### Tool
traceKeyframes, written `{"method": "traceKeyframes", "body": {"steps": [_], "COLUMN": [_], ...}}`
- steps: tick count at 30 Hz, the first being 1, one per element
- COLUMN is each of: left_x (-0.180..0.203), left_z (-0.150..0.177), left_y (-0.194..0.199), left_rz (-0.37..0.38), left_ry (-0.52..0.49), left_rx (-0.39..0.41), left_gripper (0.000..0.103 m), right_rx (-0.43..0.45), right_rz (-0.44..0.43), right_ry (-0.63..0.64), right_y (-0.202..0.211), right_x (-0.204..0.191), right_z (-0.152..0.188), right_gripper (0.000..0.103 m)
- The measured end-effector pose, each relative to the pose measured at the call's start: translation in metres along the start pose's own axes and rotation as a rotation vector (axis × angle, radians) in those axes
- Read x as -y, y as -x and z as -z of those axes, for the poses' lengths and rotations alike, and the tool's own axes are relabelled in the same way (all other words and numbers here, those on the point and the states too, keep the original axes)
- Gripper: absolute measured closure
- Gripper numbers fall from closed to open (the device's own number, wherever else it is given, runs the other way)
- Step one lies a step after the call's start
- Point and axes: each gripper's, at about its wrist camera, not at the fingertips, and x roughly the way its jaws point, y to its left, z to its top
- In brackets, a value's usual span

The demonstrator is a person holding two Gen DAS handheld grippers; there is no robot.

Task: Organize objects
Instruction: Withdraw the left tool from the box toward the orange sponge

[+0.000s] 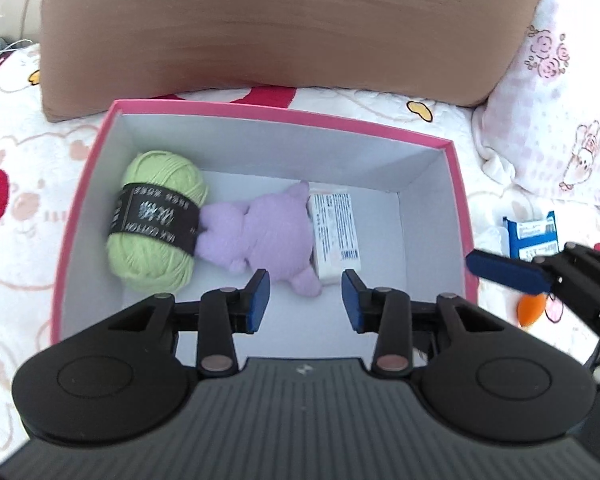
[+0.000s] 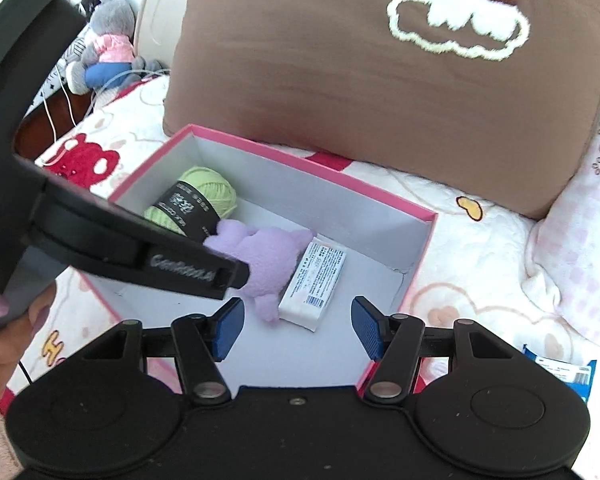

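We see both the left gripper (image 1: 305, 300) and right gripper (image 2: 298, 328) with jaws apart, empty. Ahead, in the box (image 1: 284, 114): yarn (image 1: 156, 220), plush toy (image 1: 268, 236), carton (image 1: 334, 236). Toy probably light, squashy; pinch its body.

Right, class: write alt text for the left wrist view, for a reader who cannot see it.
An open pink box on a patterned bedspread holds green yarn, a purple plush toy and a small white packet, side by side. The left claw hovers over it, open and empty, a brown pillow behind.
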Motion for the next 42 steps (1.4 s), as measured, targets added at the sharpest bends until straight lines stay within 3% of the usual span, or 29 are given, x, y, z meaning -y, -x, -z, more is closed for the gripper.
{"method": "traceKeyframes", "body": {"steps": [5,9,16,22,33,42], "left_x": [0.003,0.006,0.006,0.009,0.02,0.035], "left_z": [0.014,0.027,0.043,0.055,0.076,0.091], "left_y": [0.028,0.05,0.071,0.082,0.099,0.123], "left_rz": [0.0,-0.007,-0.015,-0.037,-0.04,-0.044], "left_ry": [-0.015,-0.051,-0.055,-0.079,-0.123,-0.159], "left_rx": [0.014,0.022,0.039,0.053,0.01,0.011], "left_gripper": [0.057,0.039,0.023,0.002,0.002,0.002], "right_rx": [0.014,0.021,0.035,0.041,0.055,0.045], "right_rz": [-0.013,-0.038,-0.047,0.022,0.071,0.055], "right_ry": [-0.001,0.018,-0.044,-0.068,-0.053,-0.064], "right_y": [0.014,0.025,0.053,0.066,0.103,0.134], "right_x": [-0.017,-0.019,-0.004,0.005,0.009,0.012], "right_z": [0.001,0.007,0.024,0.034,0.059,0.072], "right_gripper": [0.034,0.017,0.009,0.008,0.008,0.008]}}
